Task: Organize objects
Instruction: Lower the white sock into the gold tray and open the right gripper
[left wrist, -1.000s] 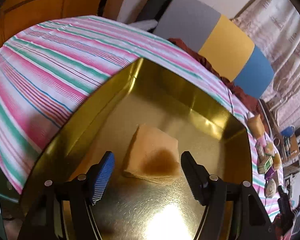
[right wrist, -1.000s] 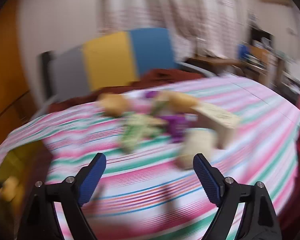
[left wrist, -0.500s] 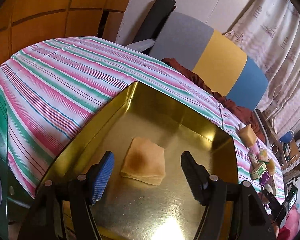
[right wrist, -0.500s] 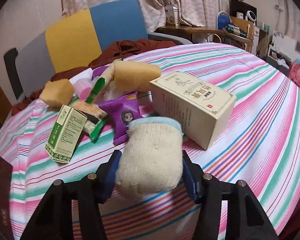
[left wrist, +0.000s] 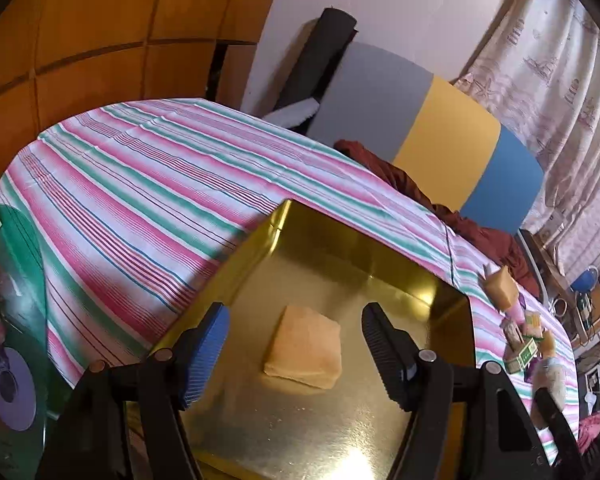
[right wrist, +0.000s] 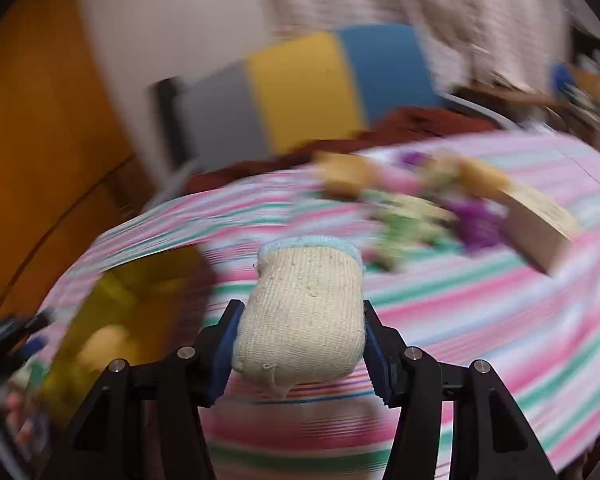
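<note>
right gripper (right wrist: pixel 298 354) pinched the knitted pouch (right wrist: pixel 302 316) by its sides above the striped cloth (right wrist: pixel 480 320). it looked soft and light, squashing under a mid-body grip. left gripper (left wrist: pixel 294 354) hung spread, empty, over the gold tray (left wrist: pixel 340 248).

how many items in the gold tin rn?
1: a tan sponge lying flat mid-floor of the tin, between the left gripper's open jaws. The tin's near end is cut off, so more may be hidden.

Beyond the jaws, a striped tablecloth (left wrist: pixel 148 184) covers the table; behind it a grey, yellow and blue chair (left wrist: pixel 432 128), patterned curtains (left wrist: pixel 556 80) and orange wood panelling (left wrist: pixel 92 32).
</note>
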The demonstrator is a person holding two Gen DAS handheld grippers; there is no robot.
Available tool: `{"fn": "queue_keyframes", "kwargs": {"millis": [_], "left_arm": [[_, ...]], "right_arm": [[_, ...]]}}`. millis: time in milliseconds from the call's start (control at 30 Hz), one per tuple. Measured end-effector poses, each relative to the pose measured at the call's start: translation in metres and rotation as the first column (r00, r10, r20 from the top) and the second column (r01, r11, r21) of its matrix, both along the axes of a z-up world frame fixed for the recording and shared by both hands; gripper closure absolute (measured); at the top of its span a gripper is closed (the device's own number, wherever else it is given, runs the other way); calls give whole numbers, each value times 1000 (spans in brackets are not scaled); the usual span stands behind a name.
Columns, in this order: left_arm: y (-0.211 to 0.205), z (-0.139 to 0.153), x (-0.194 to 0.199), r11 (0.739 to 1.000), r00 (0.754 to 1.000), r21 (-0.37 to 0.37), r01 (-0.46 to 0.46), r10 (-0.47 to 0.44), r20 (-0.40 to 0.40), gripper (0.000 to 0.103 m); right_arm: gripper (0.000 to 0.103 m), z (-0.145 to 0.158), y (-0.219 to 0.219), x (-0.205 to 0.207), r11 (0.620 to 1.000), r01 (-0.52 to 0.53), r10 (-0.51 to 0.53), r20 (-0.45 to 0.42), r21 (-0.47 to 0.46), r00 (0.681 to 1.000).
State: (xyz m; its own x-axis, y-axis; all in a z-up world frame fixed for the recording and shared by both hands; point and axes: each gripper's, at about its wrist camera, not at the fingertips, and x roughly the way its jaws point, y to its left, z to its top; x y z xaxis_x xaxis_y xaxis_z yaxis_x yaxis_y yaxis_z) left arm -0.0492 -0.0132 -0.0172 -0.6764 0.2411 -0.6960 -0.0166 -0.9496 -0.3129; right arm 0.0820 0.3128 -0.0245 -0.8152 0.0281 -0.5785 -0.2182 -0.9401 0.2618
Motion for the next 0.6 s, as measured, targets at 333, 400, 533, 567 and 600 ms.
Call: {"fn": "queue_keyframes", "kwargs": {"millis": [333,400,533,567,600], "left_arm": [[-10,4,-2,1000,1000,24,-17,16,11,33],[-9,3,-1,1000,1000,23,-14,14,10,33],[-8,3,-1,1000,1000,27,-10,10,11,33],[-7,3,0,1000,1000,27,-9,9,11,33],[-7,3,0,1000,1000,29,-7,7,9,33]], "right_arm": [[46,-27,-135,-63,943,-328,316,158,55,936],[46,-36,-143,-67,939,-340,326,185,52,927],[45,-45,-147,-74,933,-357,342,216,37,915],[40,-43,-145,-73,933,-358,344,211,31,915],[37,-41,-143,-71,936,-351,338,202,32,919]]}}
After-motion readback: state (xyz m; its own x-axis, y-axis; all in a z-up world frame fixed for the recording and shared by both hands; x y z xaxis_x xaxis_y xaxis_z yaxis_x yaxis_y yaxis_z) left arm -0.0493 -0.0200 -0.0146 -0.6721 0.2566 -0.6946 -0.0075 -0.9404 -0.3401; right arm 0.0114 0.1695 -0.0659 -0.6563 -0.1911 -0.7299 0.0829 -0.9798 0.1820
